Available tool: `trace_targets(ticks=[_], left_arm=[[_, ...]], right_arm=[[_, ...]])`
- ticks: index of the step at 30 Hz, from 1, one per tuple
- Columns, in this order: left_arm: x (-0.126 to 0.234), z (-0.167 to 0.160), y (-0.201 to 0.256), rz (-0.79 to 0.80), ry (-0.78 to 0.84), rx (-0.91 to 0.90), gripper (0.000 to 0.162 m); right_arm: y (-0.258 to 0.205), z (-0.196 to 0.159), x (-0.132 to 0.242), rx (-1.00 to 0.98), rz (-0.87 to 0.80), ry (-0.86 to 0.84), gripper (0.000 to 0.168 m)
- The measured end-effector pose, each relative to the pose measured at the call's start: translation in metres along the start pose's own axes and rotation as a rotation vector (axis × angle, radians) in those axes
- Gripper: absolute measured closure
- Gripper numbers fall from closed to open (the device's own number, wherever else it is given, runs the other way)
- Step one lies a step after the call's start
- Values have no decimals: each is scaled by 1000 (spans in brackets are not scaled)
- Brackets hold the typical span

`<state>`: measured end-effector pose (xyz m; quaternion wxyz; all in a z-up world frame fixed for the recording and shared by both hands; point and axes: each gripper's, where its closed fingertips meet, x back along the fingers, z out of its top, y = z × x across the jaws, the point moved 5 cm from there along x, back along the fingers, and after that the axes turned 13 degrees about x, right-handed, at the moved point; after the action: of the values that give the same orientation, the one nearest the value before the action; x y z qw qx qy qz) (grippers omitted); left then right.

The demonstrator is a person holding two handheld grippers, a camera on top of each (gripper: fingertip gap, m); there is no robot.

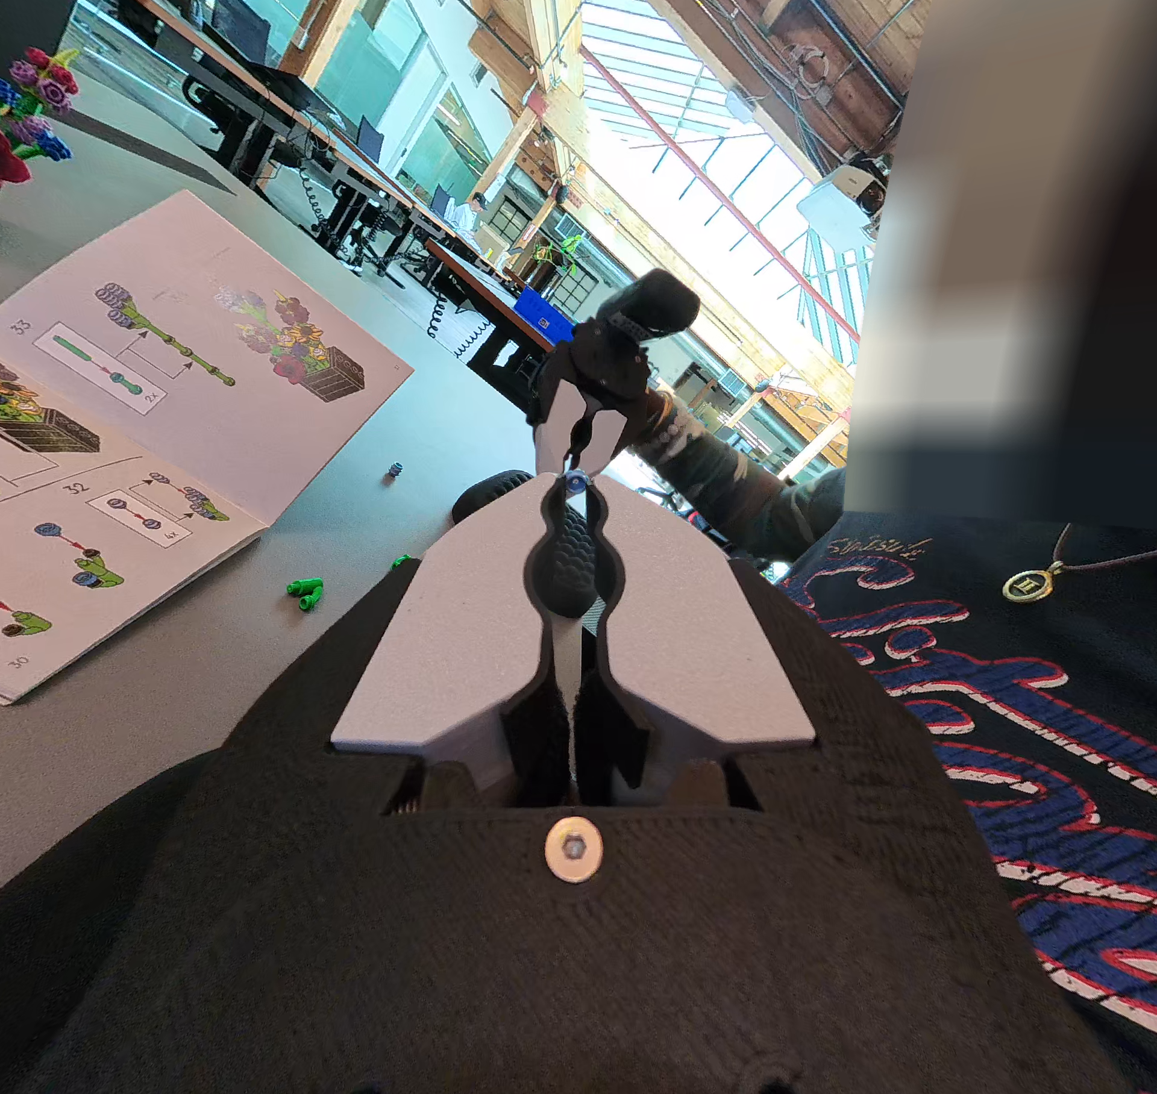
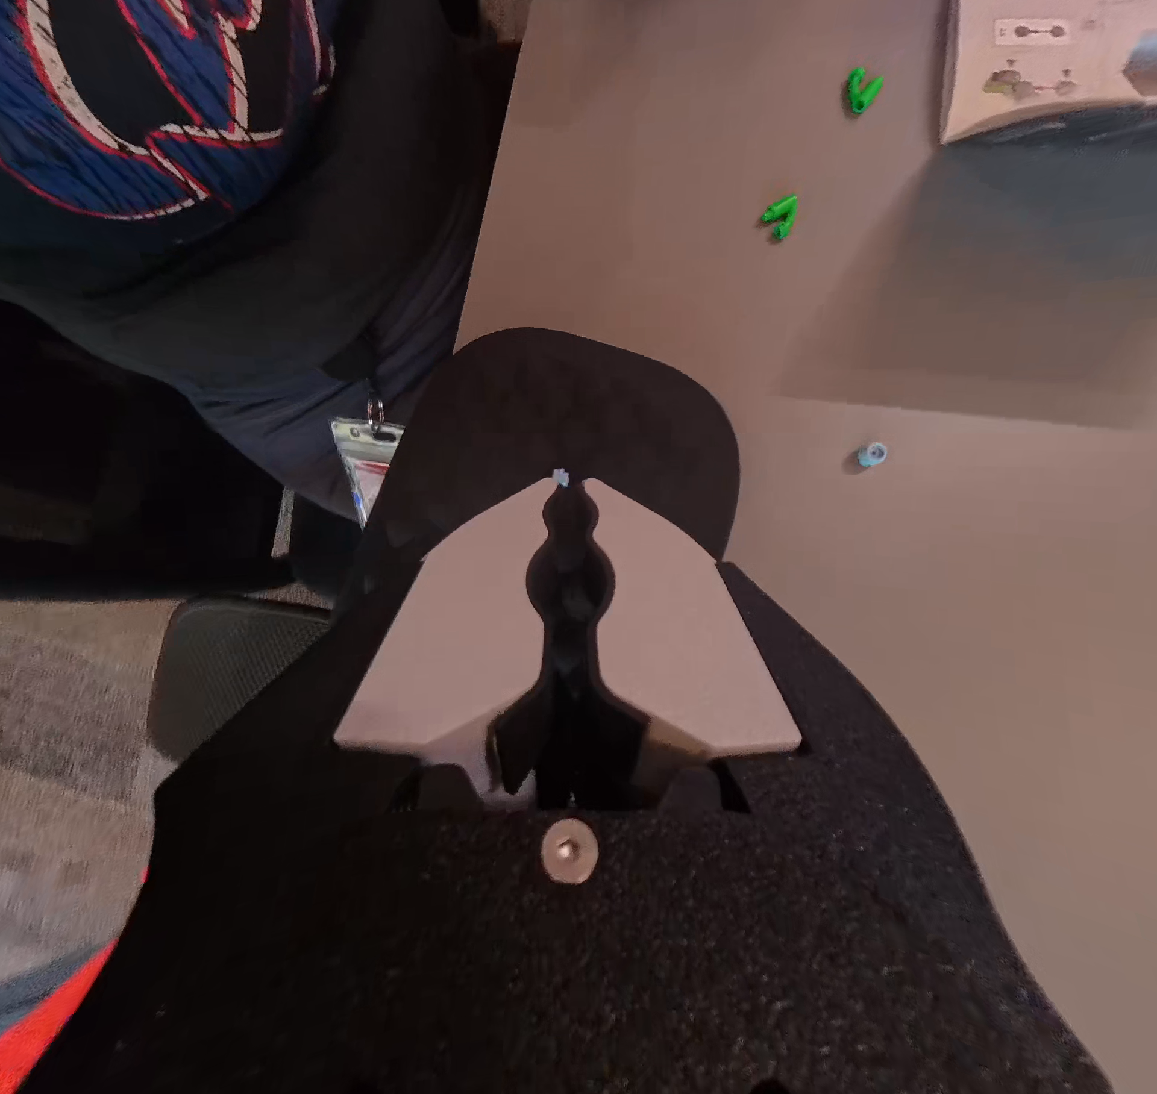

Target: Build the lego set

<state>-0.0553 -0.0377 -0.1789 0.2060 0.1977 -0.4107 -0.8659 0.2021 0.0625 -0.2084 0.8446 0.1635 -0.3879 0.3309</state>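
Left wrist view: the left claw (image 1: pixel 575 483) is clamped on a small blue piece (image 1: pixel 574 482), tip to tip with the right claw (image 1: pixel 579 452). An open instruction booklet (image 1: pixel 188 388), green pieces (image 1: pixel 305 592) and a finished flower bunch (image 1: pixel 34 106) sit on the worktop (image 1: pixel 438 438).

Right wrist view: the right claw (image 2: pixel 566 480) pinches a pale blue piece (image 2: pixel 561 477). Green pieces (image 2: pixel 778 216) and a blue stud (image 2: pixel 871 455) lie unused, so I judge much of the stem unbuilt.
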Motion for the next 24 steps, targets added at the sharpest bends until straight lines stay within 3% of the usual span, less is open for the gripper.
trace_targets(ticks=[7,24], left_arm=[[0,0,0,-6,-3,4,156],[0,-1,1,-23,-10,11,156]], right_arm=[[10,0,-13,51,161,-54,166],[-4,2,-16,9,74,-79,164]])
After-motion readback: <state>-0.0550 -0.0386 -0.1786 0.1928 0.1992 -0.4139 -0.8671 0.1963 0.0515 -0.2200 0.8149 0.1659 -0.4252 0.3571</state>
